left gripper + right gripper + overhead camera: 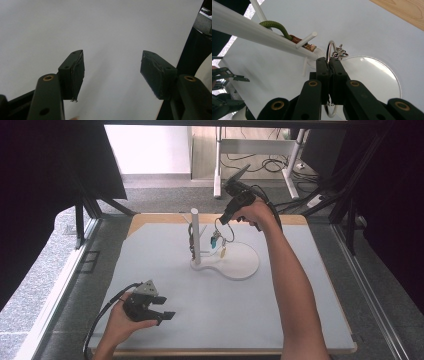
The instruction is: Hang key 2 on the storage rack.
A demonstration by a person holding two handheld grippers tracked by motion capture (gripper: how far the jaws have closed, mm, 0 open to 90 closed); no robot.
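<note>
A key ring (pixel 331 51) is pinched by the right gripper (pixel 328 62) beside the stand (pixel 195 237). The left gripper (pixel 112 72) is held spread, well apart from the stand.

Grey mat (pixel 210 305) on wooden table (pixel 150 218), desk legs (pixel 218 170) beyond

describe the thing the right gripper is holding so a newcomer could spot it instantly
Start at the white stand rising from its flat white base mid-table. Just right of the post, the right gripper is shut on a silver key ring with small charms dangling below. Unlike the green-corded keychain hooked over a peg, this one is off the stand.
</note>
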